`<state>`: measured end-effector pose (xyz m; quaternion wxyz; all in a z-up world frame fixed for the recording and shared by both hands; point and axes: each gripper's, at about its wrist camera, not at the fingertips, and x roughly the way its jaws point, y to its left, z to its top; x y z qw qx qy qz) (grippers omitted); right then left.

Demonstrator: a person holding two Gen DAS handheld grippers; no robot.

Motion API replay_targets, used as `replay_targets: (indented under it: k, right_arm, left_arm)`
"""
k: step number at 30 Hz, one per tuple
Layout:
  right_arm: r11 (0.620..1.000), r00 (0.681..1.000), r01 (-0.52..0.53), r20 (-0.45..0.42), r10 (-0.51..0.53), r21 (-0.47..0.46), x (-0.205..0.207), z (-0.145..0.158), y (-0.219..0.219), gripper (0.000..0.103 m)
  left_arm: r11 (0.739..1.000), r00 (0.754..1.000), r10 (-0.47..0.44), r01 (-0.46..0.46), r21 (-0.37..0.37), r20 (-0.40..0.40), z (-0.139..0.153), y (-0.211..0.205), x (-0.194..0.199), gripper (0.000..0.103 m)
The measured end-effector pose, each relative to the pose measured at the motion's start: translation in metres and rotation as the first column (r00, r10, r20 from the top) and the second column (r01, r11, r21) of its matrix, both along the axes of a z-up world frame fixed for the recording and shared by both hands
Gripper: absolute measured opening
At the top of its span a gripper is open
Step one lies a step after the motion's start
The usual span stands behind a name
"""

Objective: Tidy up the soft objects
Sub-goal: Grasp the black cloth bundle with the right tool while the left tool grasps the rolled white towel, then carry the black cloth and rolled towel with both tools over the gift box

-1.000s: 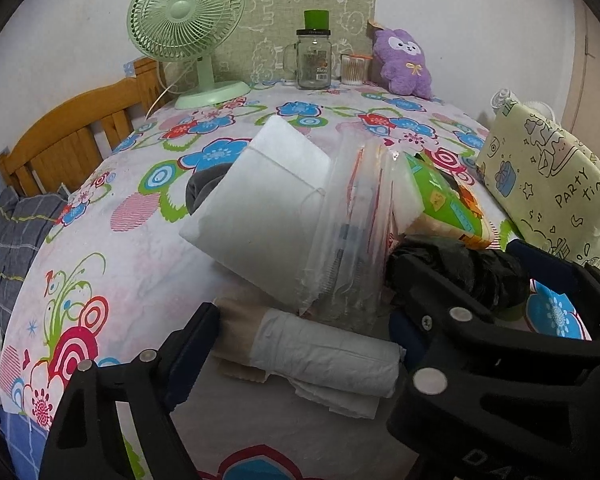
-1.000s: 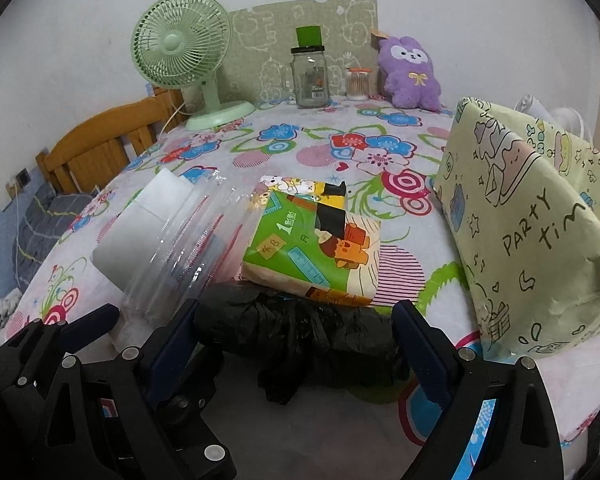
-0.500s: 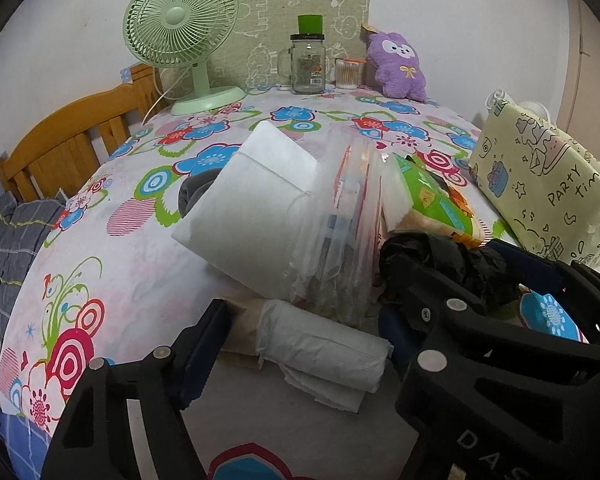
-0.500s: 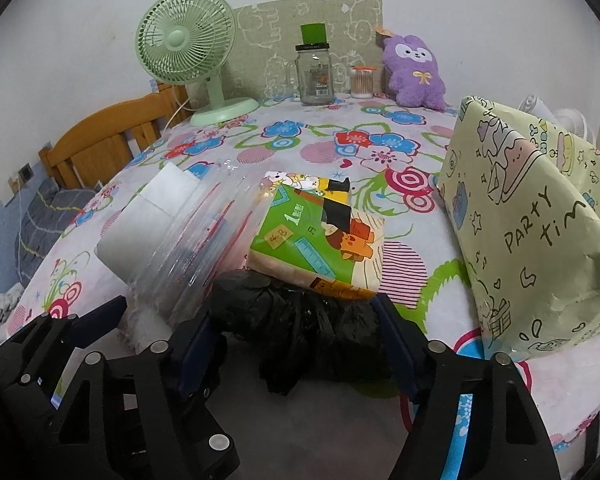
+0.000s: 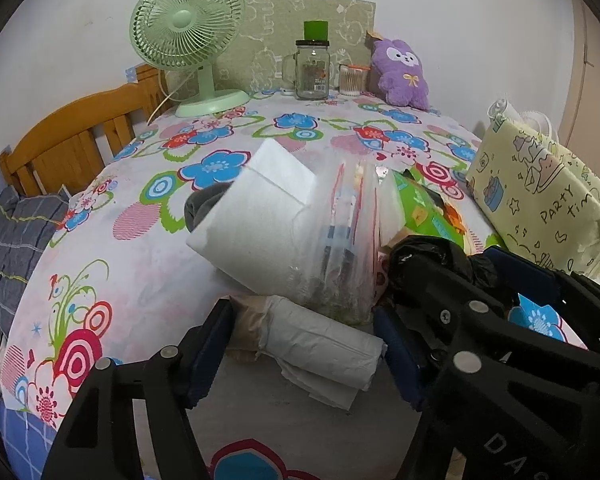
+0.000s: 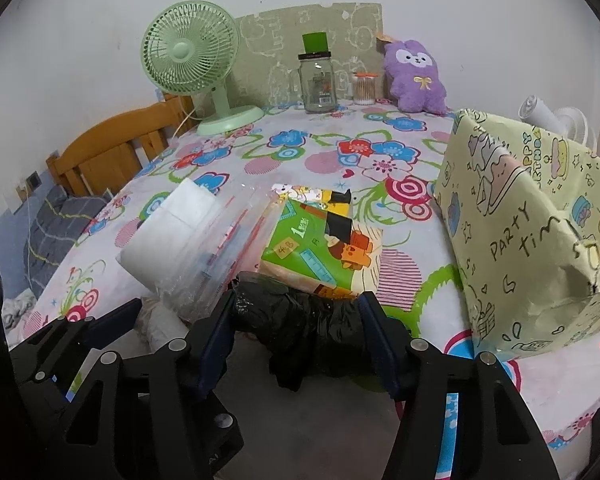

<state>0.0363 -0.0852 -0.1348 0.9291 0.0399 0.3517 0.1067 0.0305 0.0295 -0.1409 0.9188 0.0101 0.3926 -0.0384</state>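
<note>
Two grippers closed on two rolls at once — the left gripper (image 5: 304,344) narrowing around a white roll (image 5: 320,340) lying crosswise between its jaws, the right gripper (image 6: 298,316) pinching a black roll (image 6: 300,316), likewise crosswise, on the tabletop (image 6: 320,420).

The left tongs (image 5: 304,344) are closing around a grey rolled plastic bag bundle (image 5: 320,340) on the flowered counter (image 5: 140,280).
</note>
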Motion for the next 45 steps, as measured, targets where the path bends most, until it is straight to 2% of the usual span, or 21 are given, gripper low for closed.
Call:
replay_targets:
  k: [19,45]
  right_arm:
    - [0.999,0.998,0.022,0.057,-0.023,0.026,0.0,0.037,-0.01,0.064]
    - [0.997,0.991,0.061,0.12,-0.065,0.04,0.014,0.093,-0.036,0.064]
  left_arm:
    - [0.999,0.998,0.033,-0.033,0.002,0.062,0.041,0.003,0.0,0.073]
    - [1.0,0.989,-0.029,0.028,0.008,0.143,0.098,-0.03,0.017,0.073]
